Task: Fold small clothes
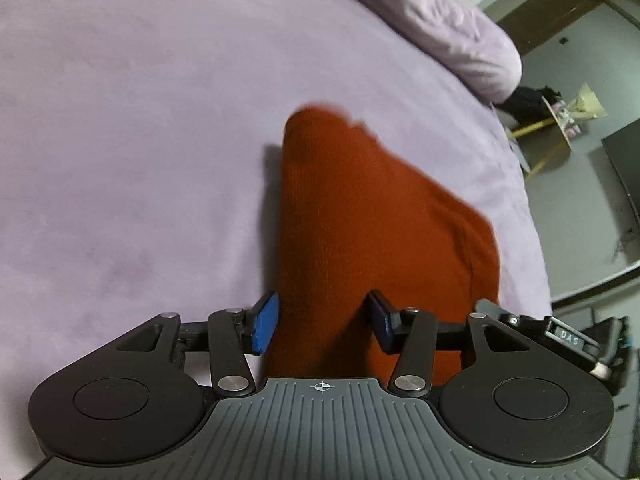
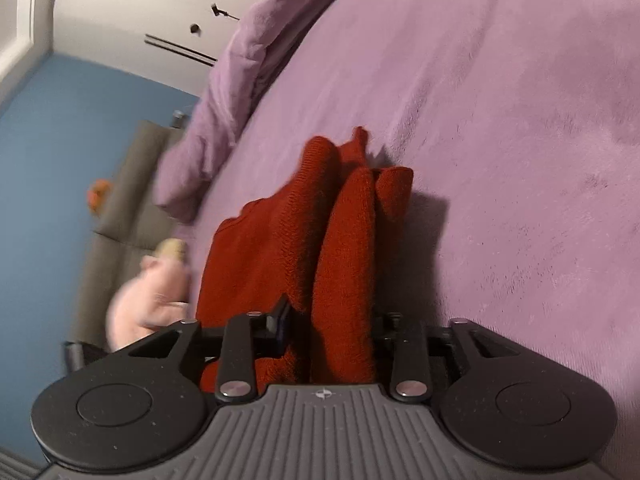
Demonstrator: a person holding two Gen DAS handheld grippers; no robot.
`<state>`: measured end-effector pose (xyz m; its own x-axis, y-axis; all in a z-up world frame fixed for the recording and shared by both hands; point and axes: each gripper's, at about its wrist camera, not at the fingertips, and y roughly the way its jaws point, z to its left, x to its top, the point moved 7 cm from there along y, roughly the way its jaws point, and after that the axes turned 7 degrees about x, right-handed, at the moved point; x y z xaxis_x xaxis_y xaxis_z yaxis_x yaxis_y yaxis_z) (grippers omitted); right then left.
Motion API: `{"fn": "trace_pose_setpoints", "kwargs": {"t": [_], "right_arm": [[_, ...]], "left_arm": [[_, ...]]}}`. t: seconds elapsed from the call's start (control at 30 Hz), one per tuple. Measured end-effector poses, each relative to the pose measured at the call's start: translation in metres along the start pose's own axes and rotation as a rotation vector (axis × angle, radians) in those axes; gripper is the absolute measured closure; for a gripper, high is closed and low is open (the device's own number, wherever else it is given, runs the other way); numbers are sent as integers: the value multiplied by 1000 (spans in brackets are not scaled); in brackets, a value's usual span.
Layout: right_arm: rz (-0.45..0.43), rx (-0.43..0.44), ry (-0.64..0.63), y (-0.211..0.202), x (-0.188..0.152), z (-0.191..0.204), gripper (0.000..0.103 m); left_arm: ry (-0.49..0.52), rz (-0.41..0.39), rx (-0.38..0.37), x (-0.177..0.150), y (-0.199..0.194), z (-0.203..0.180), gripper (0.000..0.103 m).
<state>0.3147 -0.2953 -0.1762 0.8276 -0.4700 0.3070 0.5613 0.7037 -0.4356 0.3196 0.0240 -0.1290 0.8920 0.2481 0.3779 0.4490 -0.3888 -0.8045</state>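
The red knit garment (image 1: 360, 240) is what's being folded here, looks like a small sweater or similar knitwear, and both grippers have it running right between their jaws. On the left gripper (image 1: 322, 322) the blue pads (image 1: 266, 322) stand about halfway apart; the knit passes through the gap and seems to brush the left pad, but I honestly can't tell if they're pinching it or it's just draped through. The right gripper (image 2: 332, 326) is the same deal: jaws at a middling width, a thick bunched ridge of the fabric filling most of the space between them, the far pad hidden behind the cloth, so whether it's actually clamped is anyone's guess. My read is that each hand has one end of the same edge so the piece can be carried across in one go and laid over itself, which would explain why the cloth looks gathered into long rolls rather than flat. From the jaws outward the garment stretches away and drapes onto the lilac bedspread (image 1: 140, 140), its far end lying on the bed in both views. Beyond that there's a rumpled purple duvet (image 2: 248, 60) heaped at the bed's edge, and off the bed a pink plush toy (image 2: 148, 292) on a grey couch (image 2: 128, 184).
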Motion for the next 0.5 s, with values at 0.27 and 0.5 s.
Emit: {"fn": "trace_pose_setpoints", "kwargs": {"t": [0.27, 0.5], "right_arm": [[-191, -332, -308, -5, 19, 74, 70], [-70, -486, -382, 98, 42, 83, 94]], "left_arm": [[35, -202, 128, 40, -2, -38, 43], [126, -251, 359, 66, 76, -58, 35]]}}
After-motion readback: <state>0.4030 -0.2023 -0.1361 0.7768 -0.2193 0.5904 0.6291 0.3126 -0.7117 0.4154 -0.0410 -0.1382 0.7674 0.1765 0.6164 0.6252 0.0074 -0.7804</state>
